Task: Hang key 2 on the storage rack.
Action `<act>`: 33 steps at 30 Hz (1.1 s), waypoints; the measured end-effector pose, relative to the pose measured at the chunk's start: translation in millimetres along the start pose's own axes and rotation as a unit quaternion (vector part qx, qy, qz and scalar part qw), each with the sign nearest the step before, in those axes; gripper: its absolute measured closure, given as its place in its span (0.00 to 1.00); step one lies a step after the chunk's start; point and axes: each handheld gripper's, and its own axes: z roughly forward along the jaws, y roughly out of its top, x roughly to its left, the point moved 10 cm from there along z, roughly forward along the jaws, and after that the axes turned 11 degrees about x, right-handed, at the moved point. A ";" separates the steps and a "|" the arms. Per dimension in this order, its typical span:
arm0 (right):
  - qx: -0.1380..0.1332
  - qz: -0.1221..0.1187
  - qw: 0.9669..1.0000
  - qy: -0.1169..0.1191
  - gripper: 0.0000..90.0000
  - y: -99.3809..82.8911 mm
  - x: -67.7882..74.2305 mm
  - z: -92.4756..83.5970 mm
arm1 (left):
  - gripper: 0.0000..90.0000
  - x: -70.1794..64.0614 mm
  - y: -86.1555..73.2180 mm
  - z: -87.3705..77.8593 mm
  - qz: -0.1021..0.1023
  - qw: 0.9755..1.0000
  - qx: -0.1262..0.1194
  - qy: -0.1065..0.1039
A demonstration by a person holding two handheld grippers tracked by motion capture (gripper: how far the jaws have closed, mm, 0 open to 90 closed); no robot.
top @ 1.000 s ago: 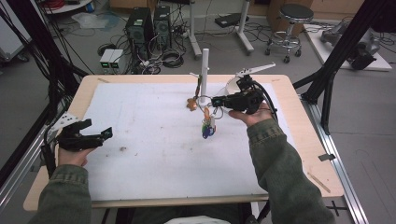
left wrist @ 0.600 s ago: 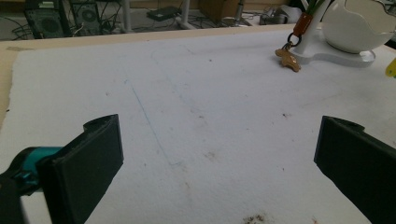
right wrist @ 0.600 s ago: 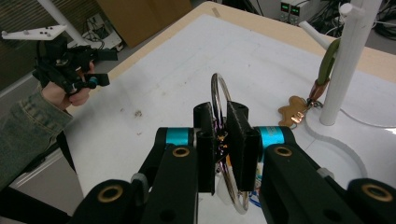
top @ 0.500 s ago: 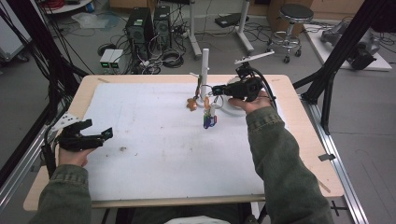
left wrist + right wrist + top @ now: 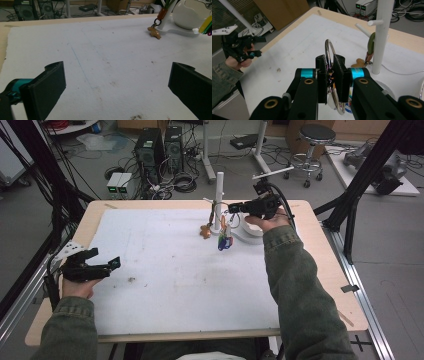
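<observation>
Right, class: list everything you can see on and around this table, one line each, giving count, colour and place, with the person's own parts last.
Table: one, light wood, under a white mat.
Mat: one, white, lightly stained, covering most of the table.
Peg stand: one, white, upright at the far middle of the mat.
Brown keychain: one, orange-brown, hanging from the stand with its charm on the mat.
Key ring: one, silver, with colourful tags below, clamped in the right gripper.
Computer towers: two, black, on the floor beyond.
Stool: one, dark seat, far right floor.
Left gripper: one, black, open, near left edge.
Right gripper: one, black, shut, beside the stand.
</observation>
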 end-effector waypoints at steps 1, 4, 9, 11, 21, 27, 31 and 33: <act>-0.002 0.005 1.000 0.002 0.92 3.1 -4.4 1.0 | 0.02 0.2 0.2 -0.1 -0.001 1.000 -0.001 0.001; -0.001 0.008 1.000 -0.002 0.92 7.5 -8.5 1.7 | 0.02 0.6 0.3 -0.2 -0.002 1.000 -0.001 0.001; 0.000 0.009 1.000 -0.006 0.92 18.1 -14.2 3.8 | 0.02 1.0 -0.2 -0.4 -0.003 1.000 -0.001 -0.001; 0.005 0.010 1.000 -0.010 0.92 20.8 -16.8 4.3 | 0.02 0.7 -0.2 -0.6 -0.002 1.000 -0.001 -0.002; -0.003 0.034 0.999 -0.007 0.92 31.8 -31.3 8.4 | 0.02 1.4 -0.2 -2.5 -0.003 1.000 -0.004 -0.001; -0.010 0.053 0.999 -0.007 0.92 33.3 -43.3 9.1 | 0.02 1.0 -0.5 -2.5 -0.002 1.000 -0.003 -0.003; -0.011 0.063 0.998 -0.007 0.92 33.4 -50.5 11.6 | 0.02 0.9 -0.6 -2.5 -0.002 1.000 -0.002 -0.003; -0.011 0.063 0.998 -0.006 0.92 33.5 -52.9 13.1 | 0.02 1.0 -0.5 -3.0 -0.003 1.000 -0.003 -0.003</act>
